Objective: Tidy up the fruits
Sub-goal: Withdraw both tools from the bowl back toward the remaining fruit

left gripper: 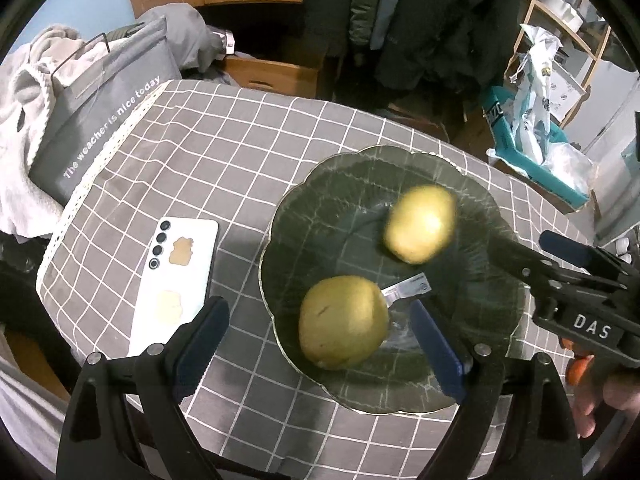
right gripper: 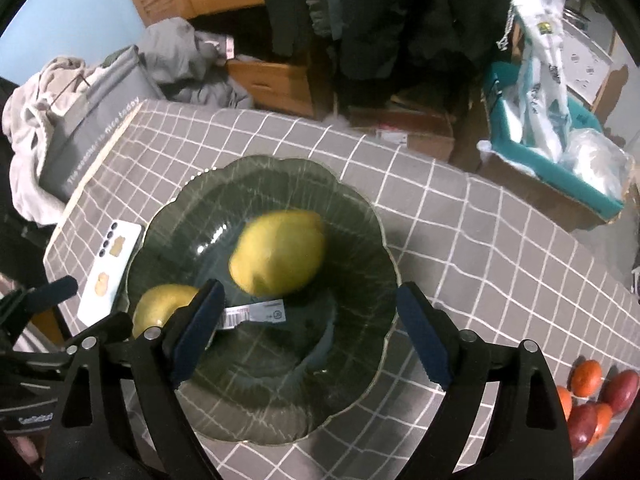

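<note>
Both of my grippers hang over the dark green scalloped plate (right gripper: pixel 360 216) on the checked desk (right gripper: pixel 500 248), and neither one holds anything. My left gripper (left gripper: pixel 320 332) has its fingers spread wide, straddling the nearer yellow pear (left gripper: pixel 344 322) without touching it as far as I can judge. My right gripper (right gripper: pixel 310 332) is also spread wide, its fingers either side of the plate's middle.

Two yellow pears lie in the plate. The farther pear (right gripper: pixel 278 252) is smeared by blur, so I cannot say whether it is rolling or settled. A white barcode label (right gripper: pixel 256 314) lies flat in the plate between them.

The rest of the fruit, a cluster of oranges and red ones (right gripper: pixel 592 400), sits on the desk well apart from the plate, at my right.

I expect these pears to be firm, fairly heavy for their size, smooth-skinned and prone to roll on glazed ceramic. I would take one across its widest belly, fingers on opposite flanks, squeezing only enough to stop slip, since the skin bruises. The plate looks brittle; I would not knock its rim. A white phone (left gripper: pixel 176 280) lies just beside the plate.
</note>
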A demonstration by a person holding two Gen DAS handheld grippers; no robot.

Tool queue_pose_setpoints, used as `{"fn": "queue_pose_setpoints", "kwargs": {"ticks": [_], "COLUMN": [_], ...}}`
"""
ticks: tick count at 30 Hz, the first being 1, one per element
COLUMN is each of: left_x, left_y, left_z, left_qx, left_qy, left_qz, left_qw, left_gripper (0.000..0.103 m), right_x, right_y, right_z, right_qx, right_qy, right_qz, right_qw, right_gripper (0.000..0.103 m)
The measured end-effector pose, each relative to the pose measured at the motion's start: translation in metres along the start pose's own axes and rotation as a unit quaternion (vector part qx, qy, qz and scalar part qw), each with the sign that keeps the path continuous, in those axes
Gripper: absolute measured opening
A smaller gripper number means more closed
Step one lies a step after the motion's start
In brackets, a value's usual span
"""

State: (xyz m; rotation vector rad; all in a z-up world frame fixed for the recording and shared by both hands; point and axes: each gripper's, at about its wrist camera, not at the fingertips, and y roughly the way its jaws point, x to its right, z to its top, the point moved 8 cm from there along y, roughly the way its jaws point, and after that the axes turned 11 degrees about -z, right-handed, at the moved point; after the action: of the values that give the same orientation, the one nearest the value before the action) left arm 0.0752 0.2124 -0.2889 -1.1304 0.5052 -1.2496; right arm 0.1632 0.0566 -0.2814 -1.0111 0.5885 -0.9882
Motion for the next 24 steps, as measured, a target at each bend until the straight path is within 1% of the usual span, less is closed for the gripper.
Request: {"fn": "queue_pose_setpoints", "kwargs": {"ticks": [7,13,24], "left_x": [0.013,0.033,0.087], "left_y": [-0.012,-0.028,-0.053], "left_z": [0.005,0.008,0.01], "left_qx": [0.015,0.034,0.056], "left_qy": [0.005,0.018,0.069], "left_qz": [-0.008,-0.024,-0.054], "left_qw": [0.9998,0.999,0.9946], "left_gripper": [0.093,0.093,0.093], "right_x": [0.019,0.037,0.085], "right_y": [-0.027,-0.056,-0.114], "right_z": [-0.005,-0.008,-0.015], "right_qx": [0.026,0.049,0.097], "right_qy": [0.001,0.026,0.073], "right_qz": [-0.045,-0.052,-0.077], "right_qw": [0.999,0.997,0.99], "right_gripper": [0.088,0.088,0.088]}}
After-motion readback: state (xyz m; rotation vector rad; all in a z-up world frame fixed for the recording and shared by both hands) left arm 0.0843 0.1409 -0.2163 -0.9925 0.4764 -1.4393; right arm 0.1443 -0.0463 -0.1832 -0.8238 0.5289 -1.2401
